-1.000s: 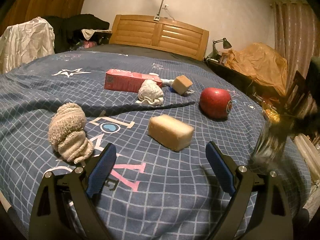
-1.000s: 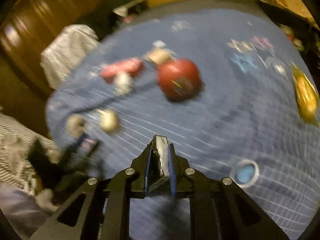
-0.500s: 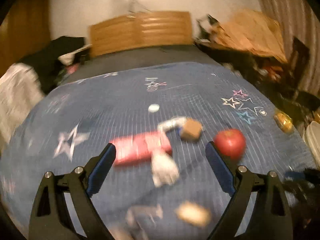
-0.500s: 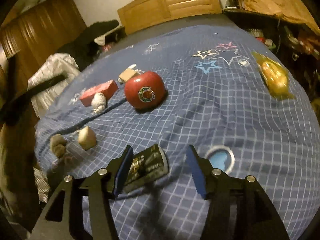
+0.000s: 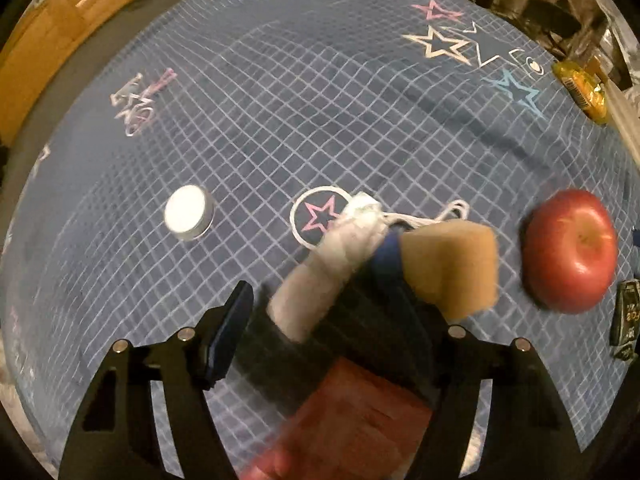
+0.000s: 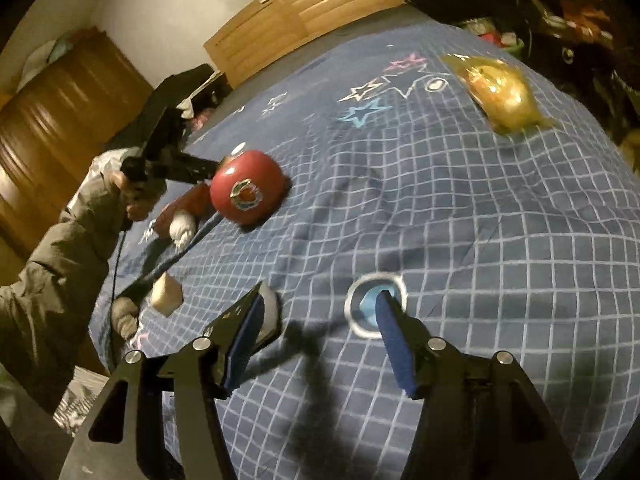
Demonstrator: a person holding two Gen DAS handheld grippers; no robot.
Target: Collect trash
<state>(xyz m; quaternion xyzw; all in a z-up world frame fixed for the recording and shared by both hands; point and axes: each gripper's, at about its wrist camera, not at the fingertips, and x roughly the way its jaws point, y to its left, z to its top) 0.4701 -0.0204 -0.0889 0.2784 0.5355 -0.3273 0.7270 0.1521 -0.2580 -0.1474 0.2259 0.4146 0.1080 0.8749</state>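
My left gripper [image 5: 320,292] points down at the blue checked bed cover [image 5: 320,100] and its jaws are closing. A crumpled white wad [image 5: 332,272] lies between them, and the left pad stands clear of it. A brown cube [image 5: 452,268] hides the right fingertip. A red carton [image 5: 352,412] lies under the gripper's frame. My right gripper [image 6: 320,292] is still opening, with nothing between its pads. A dark flat wrapper [image 6: 234,316] lies on the cover against its left finger.
A red apple [image 5: 568,252] sits right of the cube, a white round cap [image 5: 188,216] to the left. A yellow bag [image 6: 500,96] lies far right. A beige block [image 6: 166,300] and a rolled towel [image 6: 124,316] lie near a person's grey sleeve [image 6: 60,264].
The left gripper swung forward over the bed, tipped downward onto the white wad and narrowed. The right gripper opened and let the dark wrapper drop onto the cover.
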